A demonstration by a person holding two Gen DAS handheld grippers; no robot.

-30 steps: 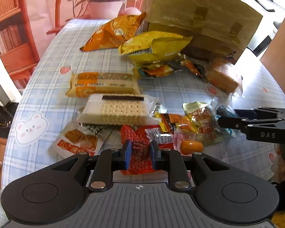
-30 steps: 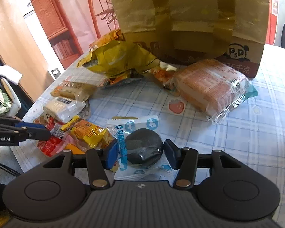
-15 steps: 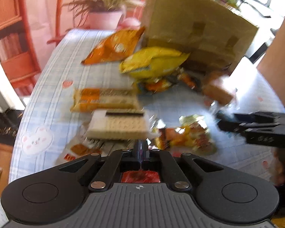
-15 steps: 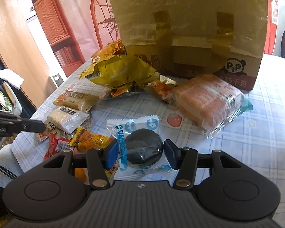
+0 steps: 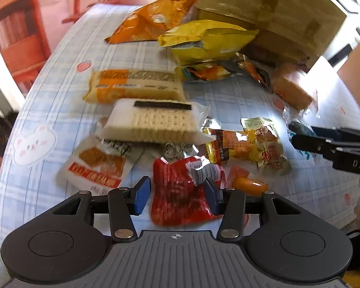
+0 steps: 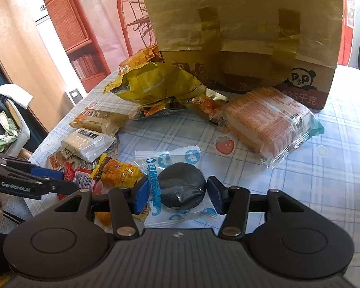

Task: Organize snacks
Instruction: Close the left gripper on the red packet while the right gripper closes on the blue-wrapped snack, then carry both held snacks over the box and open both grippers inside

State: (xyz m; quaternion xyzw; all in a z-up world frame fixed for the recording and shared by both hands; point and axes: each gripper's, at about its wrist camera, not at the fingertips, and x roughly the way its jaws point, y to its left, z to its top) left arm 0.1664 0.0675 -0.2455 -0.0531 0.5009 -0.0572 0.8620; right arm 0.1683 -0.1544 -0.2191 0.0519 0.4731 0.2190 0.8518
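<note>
Blue-padded jaws of the left gripper (image 5: 177, 193) have just been opening and now stand apart around a red snack packet (image 5: 180, 192). The left pad is clear of the wrapper; the right pad sits at the packet's crinkled edge, and motion blur leaves it uncertain whether it touches. The packet lies on the checked tablecloth (image 5: 60, 76) at the near table edge.

Just right of the packet: a small orange sausage-shaped snack (image 5: 249, 185). Beyond that, a yellow-orange wrapped snack (image 5: 230, 147) with a pale yellow packet (image 5: 268, 146) beside it. Left of the red packet: a clear packet with an orange label (image 5: 96, 165), partly under a white cracker pack (image 5: 153, 122). Farther back, an orange-and-tan biscuit pack (image 5: 134, 86), a yellow bag (image 5: 208, 40), an orange bag (image 5: 151, 21), then the cardboard box (image 5: 266, 12).

Right gripper (image 6: 177, 195): jaws half open, straddling a dark round cake in a clear blue-printed wrapper (image 6: 180, 184). Gaps show between both pads and the cake; the wrapper rests on the cloth. Farther right, near the box, lies a large orange-printed cracker pack (image 6: 271, 122).
</note>
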